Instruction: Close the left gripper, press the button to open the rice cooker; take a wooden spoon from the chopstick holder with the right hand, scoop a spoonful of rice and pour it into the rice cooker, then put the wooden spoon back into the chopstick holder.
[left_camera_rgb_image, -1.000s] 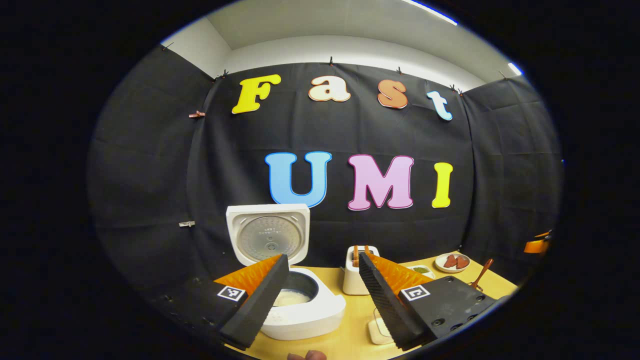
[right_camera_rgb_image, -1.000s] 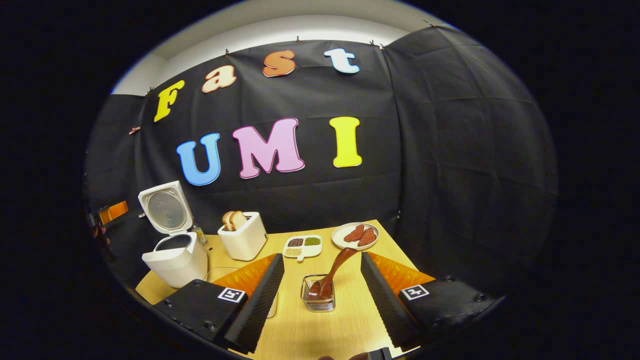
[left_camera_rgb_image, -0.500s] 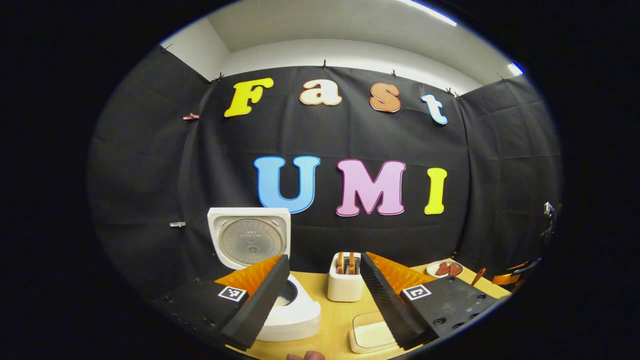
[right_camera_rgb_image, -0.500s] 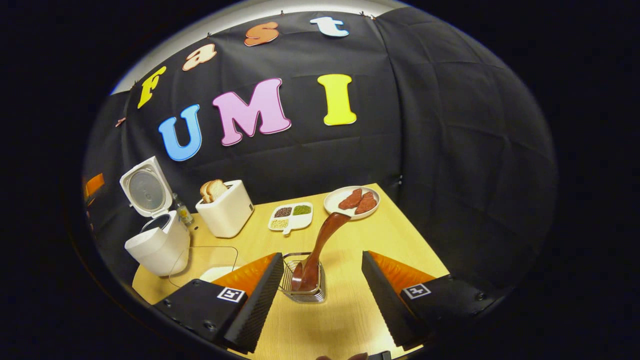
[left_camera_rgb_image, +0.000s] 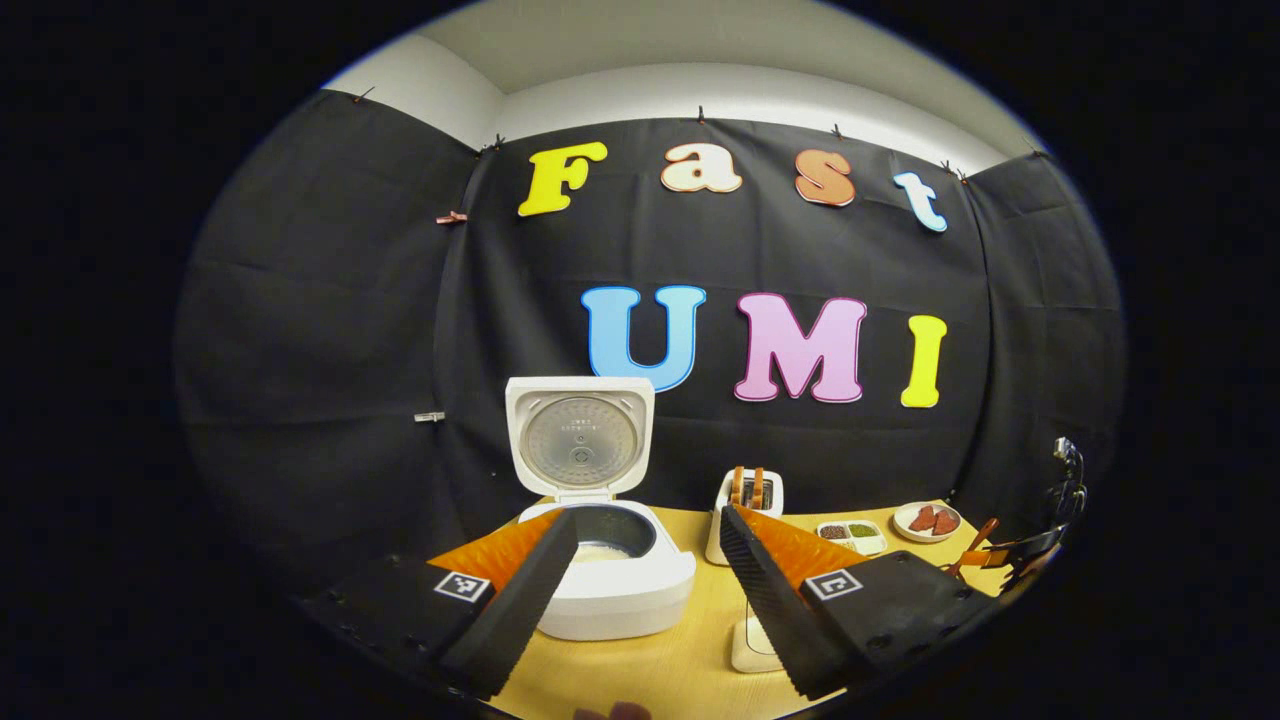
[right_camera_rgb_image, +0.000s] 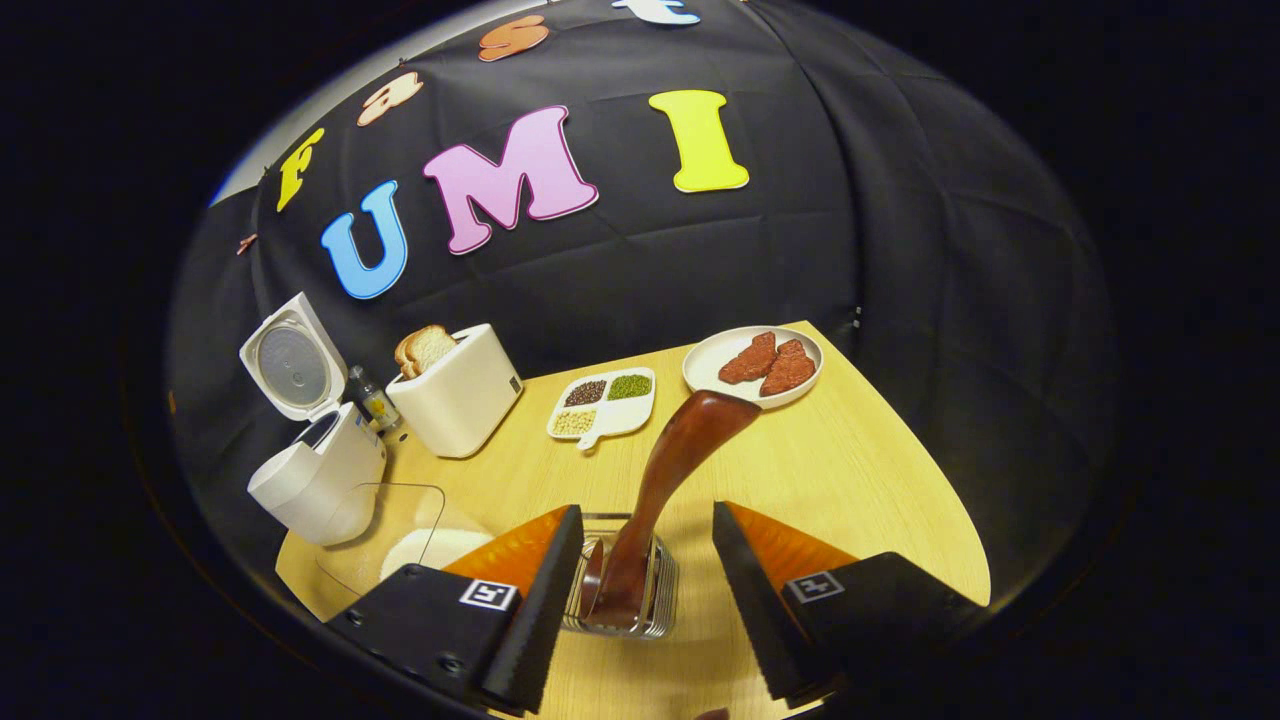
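Right hand-held gripper (right_camera_rgb_image: 640, 600) is hanging open over the chopstick holder (right_camera_rgb_image: 622, 590), its fingers standing either side of the wooden spoon (right_camera_rgb_image: 668, 470) without touching it. Dark, glossy and reddish-brown, the spoon is leaning in the clear wire-framed holder on the table (right_camera_rgb_image: 850, 470), its handle tilting toward a plate of red slices (right_camera_rgb_image: 752, 362). Left hand-held gripper (left_camera_rgb_image: 645, 590) is also gaping open, pointing at the white rice cooker (left_camera_rgb_image: 610, 590), whose lid is standing upright.

We see even, bright overhead light, soft shadows on the table (right_camera_rgb_image: 860, 470), sharp focus at centre, and strong fisheye bending toward the edges.
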